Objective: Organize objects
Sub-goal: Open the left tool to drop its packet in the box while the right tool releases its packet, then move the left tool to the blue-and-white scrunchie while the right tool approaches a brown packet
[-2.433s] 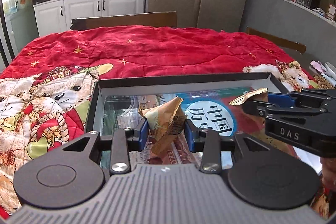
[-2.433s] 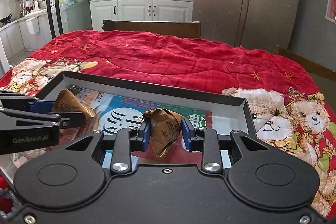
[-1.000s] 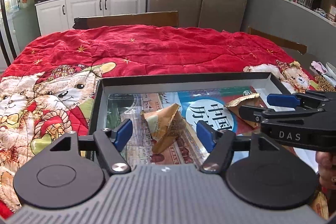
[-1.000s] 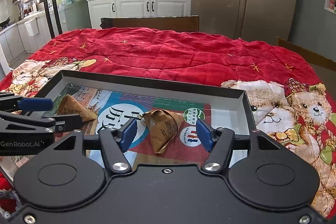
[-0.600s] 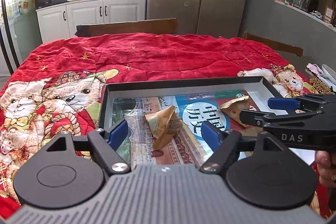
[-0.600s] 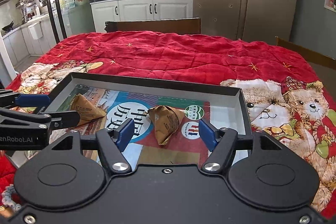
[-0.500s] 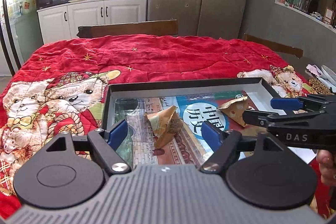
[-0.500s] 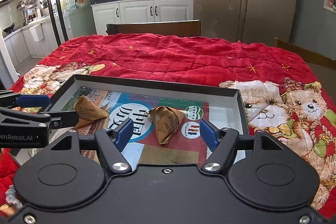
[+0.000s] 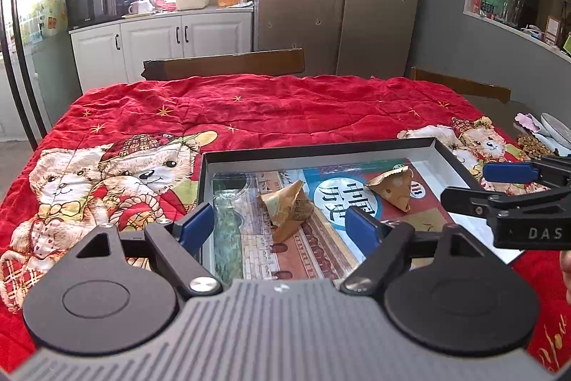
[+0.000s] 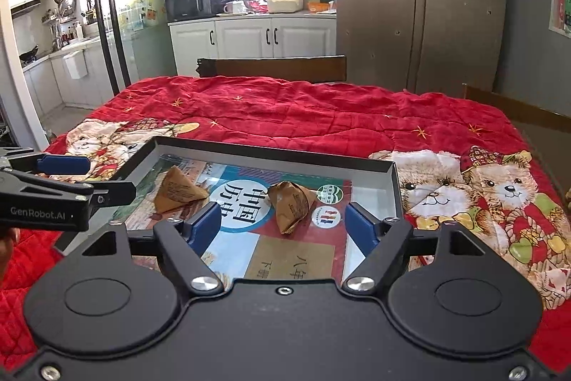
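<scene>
A shallow black-rimmed box tray [image 9: 321, 150] [image 10: 271, 150] lies on the red bear blanket, with printed books flat inside. Two brown pyramid-shaped packets lie in it. The left packet [image 9: 287, 207] [image 10: 178, 190] is just ahead of my left gripper [image 9: 278, 231], which is open and empty. The right packet [image 9: 392, 184] [image 10: 291, 202] is just ahead of my right gripper [image 10: 282, 225], also open and empty. Each gripper shows side-on in the other's view, the left one [image 10: 89, 179] and the right one [image 9: 492, 183].
The red quilted blanket [image 9: 267, 109] covers the table. A wooden chair back [image 9: 225, 63] stands at the far edge, another [image 9: 460, 84] at the right. Small items and a dish [image 9: 539, 134] sit off the right edge. Kitchen cabinets and a fridge stand behind.
Both grippers opened and released their packets into the tray, then pulled back and up a little. The packets now lie free on the books.
</scene>
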A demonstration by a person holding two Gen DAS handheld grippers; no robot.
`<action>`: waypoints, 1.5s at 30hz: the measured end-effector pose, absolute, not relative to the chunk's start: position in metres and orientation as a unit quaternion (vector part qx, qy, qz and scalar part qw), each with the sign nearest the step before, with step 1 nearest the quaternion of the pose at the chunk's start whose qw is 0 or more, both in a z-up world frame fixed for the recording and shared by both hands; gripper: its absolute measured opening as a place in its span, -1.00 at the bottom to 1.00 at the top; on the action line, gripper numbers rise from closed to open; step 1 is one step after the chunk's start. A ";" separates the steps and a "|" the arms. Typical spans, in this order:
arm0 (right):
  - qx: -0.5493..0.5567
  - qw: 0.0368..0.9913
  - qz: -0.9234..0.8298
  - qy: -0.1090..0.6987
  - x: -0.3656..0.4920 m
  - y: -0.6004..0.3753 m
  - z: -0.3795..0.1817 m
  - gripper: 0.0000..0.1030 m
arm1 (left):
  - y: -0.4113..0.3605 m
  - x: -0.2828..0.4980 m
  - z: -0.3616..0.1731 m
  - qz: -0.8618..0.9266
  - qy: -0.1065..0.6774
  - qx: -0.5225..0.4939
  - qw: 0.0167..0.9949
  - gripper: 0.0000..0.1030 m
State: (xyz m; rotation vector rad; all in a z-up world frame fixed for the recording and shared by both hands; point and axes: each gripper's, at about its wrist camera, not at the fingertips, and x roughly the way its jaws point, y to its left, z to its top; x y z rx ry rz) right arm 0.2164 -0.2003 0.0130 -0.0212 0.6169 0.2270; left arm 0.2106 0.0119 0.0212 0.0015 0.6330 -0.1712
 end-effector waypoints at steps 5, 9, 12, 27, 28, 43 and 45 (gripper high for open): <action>-0.003 0.945 0.124 0.301 0.200 -0.205 0.019 0.46 | 0.014 0.198 0.026 -0.094 0.307 0.002 0.947 0.71; -0.003 0.946 0.128 0.298 0.188 -0.206 0.022 0.46 | 0.014 0.186 0.030 -0.102 0.304 0.008 0.947 0.71; -0.007 0.945 0.130 0.299 0.179 -0.207 0.023 0.46 | 0.016 0.177 0.033 -0.106 0.299 0.010 0.948 0.71; -0.009 0.949 0.135 0.286 0.124 -0.221 0.031 0.46 | 0.029 0.135 0.037 -0.115 0.295 0.008 0.949 0.73; -0.010 0.949 0.135 0.285 0.120 -0.221 0.031 0.46 | 0.030 0.132 0.037 -0.116 0.294 0.008 0.949 0.73; -0.018 0.954 0.139 0.264 0.068 -0.223 0.026 0.46 | 0.035 0.096 0.033 -0.124 0.292 0.009 0.948 0.77; -0.017 0.955 0.139 0.263 0.063 -0.224 0.024 0.46 | 0.036 0.093 0.032 -0.125 0.292 0.007 0.948 0.77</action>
